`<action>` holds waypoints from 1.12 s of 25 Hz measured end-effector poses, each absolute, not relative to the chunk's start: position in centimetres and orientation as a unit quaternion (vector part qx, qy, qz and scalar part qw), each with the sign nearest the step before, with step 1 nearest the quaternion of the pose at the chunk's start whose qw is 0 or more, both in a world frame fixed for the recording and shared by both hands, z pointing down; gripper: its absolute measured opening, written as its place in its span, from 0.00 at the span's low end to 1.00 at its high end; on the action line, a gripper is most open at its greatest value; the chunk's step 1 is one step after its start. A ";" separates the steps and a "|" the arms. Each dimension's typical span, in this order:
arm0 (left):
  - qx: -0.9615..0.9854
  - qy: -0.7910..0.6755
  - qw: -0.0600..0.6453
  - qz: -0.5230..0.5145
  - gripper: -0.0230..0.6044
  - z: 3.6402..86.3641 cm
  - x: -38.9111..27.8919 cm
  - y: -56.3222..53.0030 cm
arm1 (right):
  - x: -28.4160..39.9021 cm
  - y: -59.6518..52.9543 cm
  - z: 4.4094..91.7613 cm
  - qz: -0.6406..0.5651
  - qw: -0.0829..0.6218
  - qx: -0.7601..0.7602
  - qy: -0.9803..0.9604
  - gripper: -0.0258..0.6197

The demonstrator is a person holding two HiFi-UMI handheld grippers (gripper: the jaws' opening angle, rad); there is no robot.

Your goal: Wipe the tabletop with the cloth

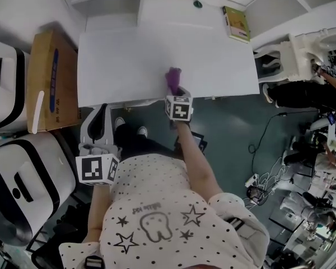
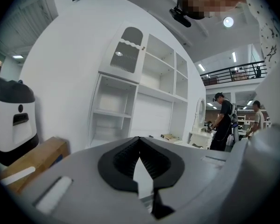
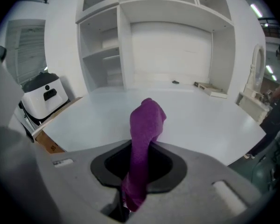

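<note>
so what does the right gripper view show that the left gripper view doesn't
Only the right gripper view: the purple cloth pinched in its jaws, with the white tabletop spread wide ahead. Only the left gripper view: jaws shut on nothing, and the person's spotted shirt overhead. Both: the white shelf unit, the cardboard box and the book.

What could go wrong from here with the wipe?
1. The right tool pinches the cloth as a narrow bunch; little fabric may meet the table, and the tool itself might scrape it.
2. The book lies near the far right edge; a wide stroke could push it off.
</note>
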State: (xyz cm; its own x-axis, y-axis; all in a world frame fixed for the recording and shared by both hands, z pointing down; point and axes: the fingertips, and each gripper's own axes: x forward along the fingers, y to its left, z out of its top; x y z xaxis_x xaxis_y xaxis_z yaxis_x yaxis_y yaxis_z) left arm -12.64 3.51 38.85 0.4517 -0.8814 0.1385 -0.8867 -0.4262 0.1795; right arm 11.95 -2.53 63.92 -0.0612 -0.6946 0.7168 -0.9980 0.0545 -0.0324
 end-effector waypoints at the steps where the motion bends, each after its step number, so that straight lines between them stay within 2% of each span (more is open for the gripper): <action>1: 0.843 -0.525 0.115 0.014 0.03 38.8 -12.8 3.5 | 11.9 -2.7 64.1 0.277 0.280 0.629 -0.670 0.15; 15: 0.855 -0.503 0.126 0.020 0.03 38.0 -15.7 0.7 | 9.8 -3.1 65.4 0.226 0.363 0.645 -0.633 0.14; 22: 0.855 -0.502 0.128 0.021 0.03 38.0 -18.1 0.1 | 5.4 -3.2 65.4 0.252 0.336 0.631 -0.652 0.14; 28: 0.856 -0.499 0.132 0.018 0.03 38.1 -19.6 0.2 | 2.5 -3.0 65.4 0.240 0.349 0.621 -0.660 0.14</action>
State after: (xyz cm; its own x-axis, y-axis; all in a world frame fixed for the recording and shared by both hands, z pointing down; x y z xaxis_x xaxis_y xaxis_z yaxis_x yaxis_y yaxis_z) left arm -19.62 0.22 38.15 0.5012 -0.8498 0.1633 -0.8594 -0.4668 0.2084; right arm 2.48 -3.00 65.43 0.0145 -0.6519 0.7582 -0.9867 0.1136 0.1166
